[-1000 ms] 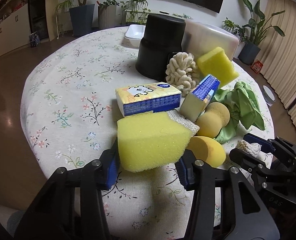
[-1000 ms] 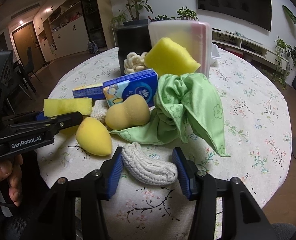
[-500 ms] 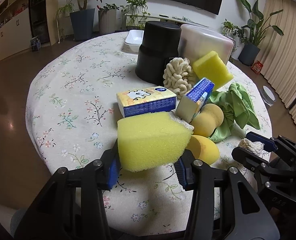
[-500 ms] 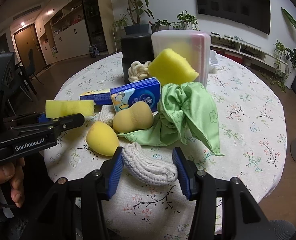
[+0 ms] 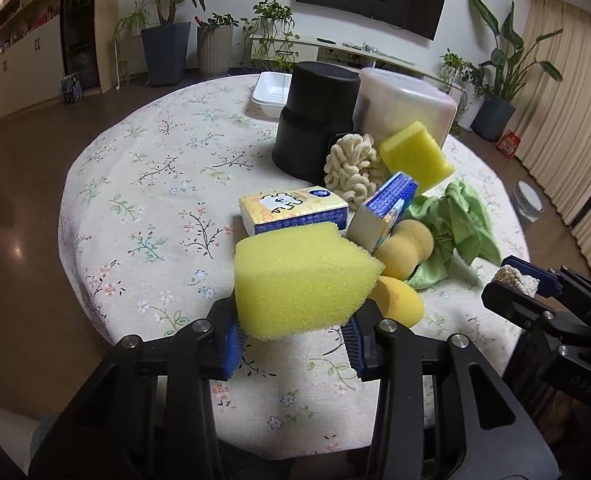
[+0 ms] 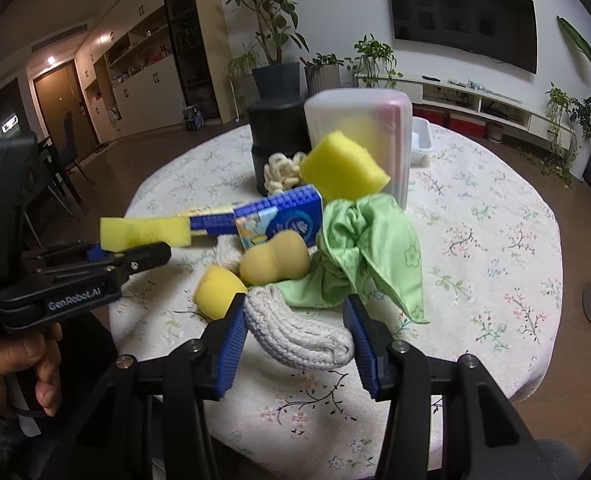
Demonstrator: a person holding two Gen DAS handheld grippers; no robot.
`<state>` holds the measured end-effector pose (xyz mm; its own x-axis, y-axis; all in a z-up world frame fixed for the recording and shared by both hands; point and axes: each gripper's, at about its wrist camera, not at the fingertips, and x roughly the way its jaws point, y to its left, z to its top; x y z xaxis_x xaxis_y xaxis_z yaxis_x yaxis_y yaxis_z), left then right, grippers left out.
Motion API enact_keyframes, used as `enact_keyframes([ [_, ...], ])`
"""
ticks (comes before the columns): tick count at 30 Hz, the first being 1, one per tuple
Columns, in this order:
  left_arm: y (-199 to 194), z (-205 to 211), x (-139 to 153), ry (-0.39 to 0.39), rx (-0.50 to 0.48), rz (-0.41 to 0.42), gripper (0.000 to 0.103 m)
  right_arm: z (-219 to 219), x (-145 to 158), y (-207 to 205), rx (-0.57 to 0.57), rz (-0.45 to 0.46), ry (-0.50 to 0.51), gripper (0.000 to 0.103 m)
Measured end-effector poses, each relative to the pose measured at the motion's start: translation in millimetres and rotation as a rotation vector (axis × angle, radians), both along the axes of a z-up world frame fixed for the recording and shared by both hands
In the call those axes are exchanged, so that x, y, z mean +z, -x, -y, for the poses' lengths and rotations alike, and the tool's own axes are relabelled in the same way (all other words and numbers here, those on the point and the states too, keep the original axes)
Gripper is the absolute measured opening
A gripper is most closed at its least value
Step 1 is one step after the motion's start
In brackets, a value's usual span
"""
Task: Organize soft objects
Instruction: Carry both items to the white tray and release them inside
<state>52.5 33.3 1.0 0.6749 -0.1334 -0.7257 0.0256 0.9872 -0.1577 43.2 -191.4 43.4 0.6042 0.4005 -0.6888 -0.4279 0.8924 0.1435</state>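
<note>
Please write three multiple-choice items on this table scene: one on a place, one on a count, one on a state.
1. Where does the black container stand?
A. beside the frosted plastic box
B. on the floor
C. on the green cloth

2. How many tissue packs lie on the table?
A. none
B. two
C. five

3. What does the right gripper hold?
A. nothing
B. a white knitted cloth
C. a plant pot

Key: 1 A, the two stand side by side at the far end of the pile. 2 B, a yellow tissue pack and a blue tissue pack. 3 B, the cloth sits between its blue pads.
</note>
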Motion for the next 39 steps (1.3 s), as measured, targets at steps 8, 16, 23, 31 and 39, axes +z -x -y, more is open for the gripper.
enact_keyframes([
  [8,-17,-9,37,0.017,-0.022,0.047,0.038,21,41,-15,-0.022,0.063,-0.030,0.051],
  [16,-74,-25,87,-0.028,-0.051,0.124,0.038,55,74,-84,-0.101,0.130,0.017,0.051],
  [23,-189,-28,114,-0.115,-0.137,0.126,0.038,59,88,-204,-0.085,0.105,0.068,0.051],
  [31,-333,-15,63,-0.168,-0.281,-0.031,0.038,36,36,-358,0.008,-0.062,0.178,0.051],
  [39,-383,-1,2,-0.160,-0.345,-0.160,0.040,11,-22,-411,0.140,-0.132,0.264,0.051],
])
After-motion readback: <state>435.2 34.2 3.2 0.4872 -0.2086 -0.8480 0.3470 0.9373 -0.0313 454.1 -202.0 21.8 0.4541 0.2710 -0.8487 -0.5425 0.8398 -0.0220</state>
